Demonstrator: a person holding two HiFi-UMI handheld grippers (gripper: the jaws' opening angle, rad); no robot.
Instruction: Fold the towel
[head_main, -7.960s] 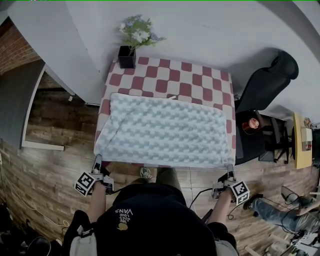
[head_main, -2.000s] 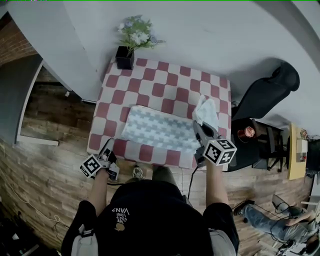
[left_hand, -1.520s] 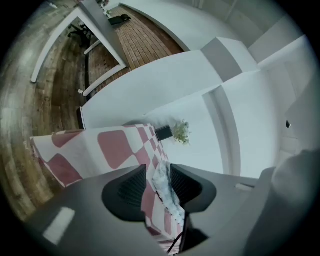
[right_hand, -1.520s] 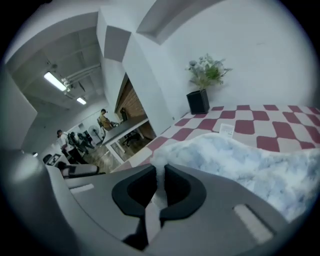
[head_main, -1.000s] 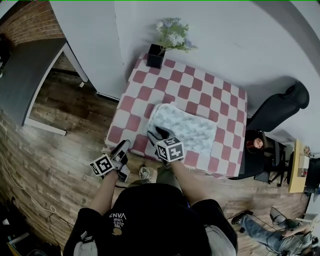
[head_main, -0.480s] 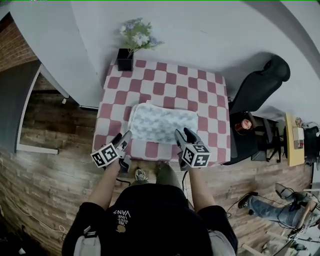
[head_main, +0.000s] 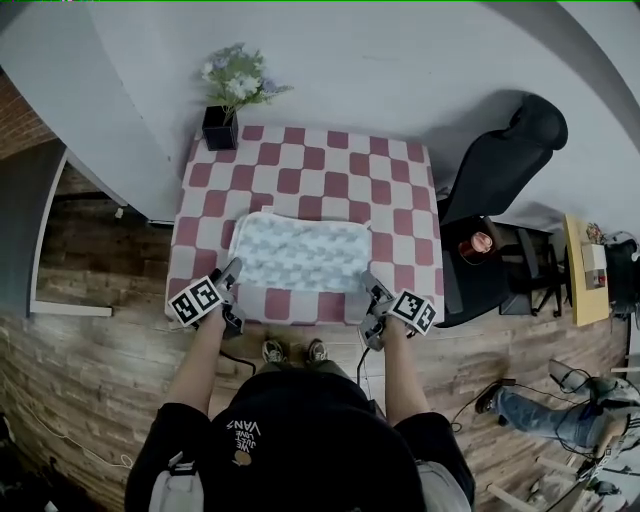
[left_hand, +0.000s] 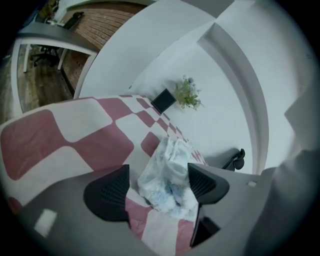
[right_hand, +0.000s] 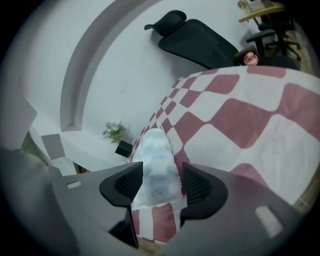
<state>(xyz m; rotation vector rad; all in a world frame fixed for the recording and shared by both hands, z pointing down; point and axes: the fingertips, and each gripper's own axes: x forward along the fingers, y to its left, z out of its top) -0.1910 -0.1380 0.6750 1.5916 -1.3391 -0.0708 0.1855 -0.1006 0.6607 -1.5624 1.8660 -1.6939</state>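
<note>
Evidently soft and limp, the towel (head_main: 298, 253) lies by the table's (head_main: 330, 170) near edge. The left gripper (head_main: 232, 270) and right gripper (head_main: 371, 292), whose jaws have just been opening wide, straddle its near corners without pinching them. Those corners are probably the best places to take hold.

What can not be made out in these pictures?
Head view: how many layers the towel has; too small.
Left gripper view: the towel's far part; its bunched near corner hides it.
Head view: the table's legs; its top covers them.
Head view: the round reddish object by the chair; too small.
</note>
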